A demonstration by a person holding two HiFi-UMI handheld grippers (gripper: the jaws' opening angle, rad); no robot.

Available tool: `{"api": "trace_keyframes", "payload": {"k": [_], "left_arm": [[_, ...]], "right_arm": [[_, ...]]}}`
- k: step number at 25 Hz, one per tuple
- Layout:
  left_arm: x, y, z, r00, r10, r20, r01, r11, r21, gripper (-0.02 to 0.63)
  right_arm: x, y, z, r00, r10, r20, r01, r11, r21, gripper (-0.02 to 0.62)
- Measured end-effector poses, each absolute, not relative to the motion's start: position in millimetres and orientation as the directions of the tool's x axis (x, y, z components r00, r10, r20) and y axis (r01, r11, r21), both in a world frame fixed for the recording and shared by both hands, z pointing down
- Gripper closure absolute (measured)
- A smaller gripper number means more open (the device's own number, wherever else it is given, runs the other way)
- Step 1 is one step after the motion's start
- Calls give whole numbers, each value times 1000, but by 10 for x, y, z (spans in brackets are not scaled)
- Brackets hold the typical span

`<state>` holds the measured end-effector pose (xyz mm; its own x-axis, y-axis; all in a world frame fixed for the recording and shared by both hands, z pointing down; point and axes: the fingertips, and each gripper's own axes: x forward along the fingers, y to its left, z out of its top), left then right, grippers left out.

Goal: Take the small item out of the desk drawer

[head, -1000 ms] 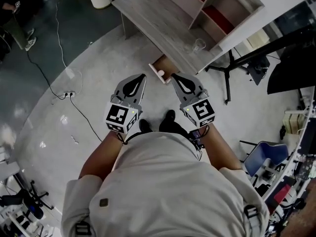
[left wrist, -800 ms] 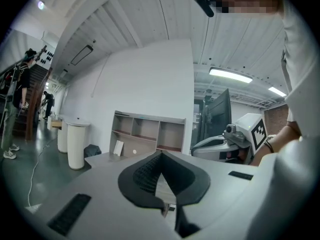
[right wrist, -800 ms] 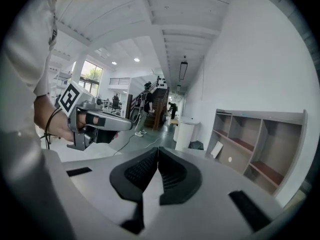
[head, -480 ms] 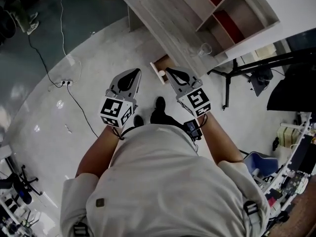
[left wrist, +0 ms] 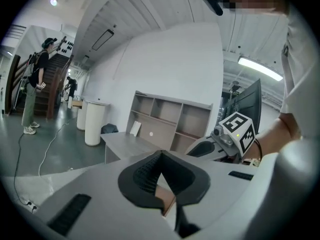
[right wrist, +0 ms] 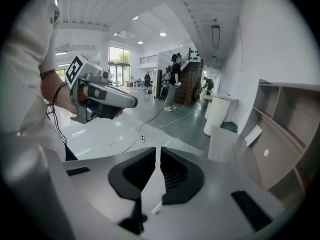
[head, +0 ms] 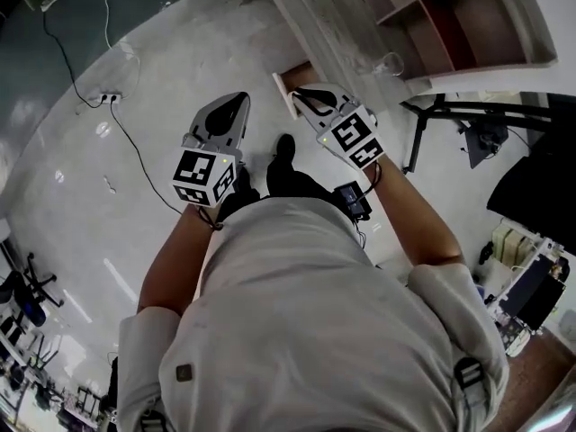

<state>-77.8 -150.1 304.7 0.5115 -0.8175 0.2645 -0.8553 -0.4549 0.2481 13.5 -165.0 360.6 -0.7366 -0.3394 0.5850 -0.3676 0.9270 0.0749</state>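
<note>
1. A pale grey floor [head: 135, 61] is spread across the head view, and the lower half is filled by the person's light shirt [head: 315, 313].
2. A grey wooden desk [head: 310, 12] is seen at the top edge, with a shelved hutch [head: 468, 16] standing on it. A black stand [head: 450, 115] is seen on the floor to the desk's right.
3. The left gripper [head: 237, 104] is held out over the floor, left of the desk and well apart from it. In its own view its jaws are seen closed tip to tip, and nothing is gripped.
4. The right gripper [head: 304, 97] is held lower and nearer the desk. Its jaws have just been opening and are parted only by a narrow slit, with nothing between them.
5. The desk drawer [head: 300, 73] is seen pulled out below the desk edge, with its brown inside showing. Its white front [head: 282, 93] faces the person. In the head view the right gripper's tip is seen just beside that front, but contact cannot be judged.
6. A clear glass [head: 389, 62] is set upright on the desk top near its front edge.
7. A power strip [head: 108, 97] lies on the floor far to the left, with a dark cable [head: 148, 165] running from it.
8. The small item cannot be made out in any view, as the drawer's inside is too small to read.
</note>
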Motion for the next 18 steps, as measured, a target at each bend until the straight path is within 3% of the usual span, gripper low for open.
{"api": "trace_keyframes", "payload": {"k": [8,18], "left_arm": [[-699,-1563,3750,494,-791,361,-864,-402,303,594],[-741,-1708,4470,492,-763,419,-863,-364,350,594]], "right_arm": [[299,-1650,4586,-650,-157,744,-239,971,-4,489],[439,-1655,5662,-447,-17,895,-41,999,-2,420]]}}
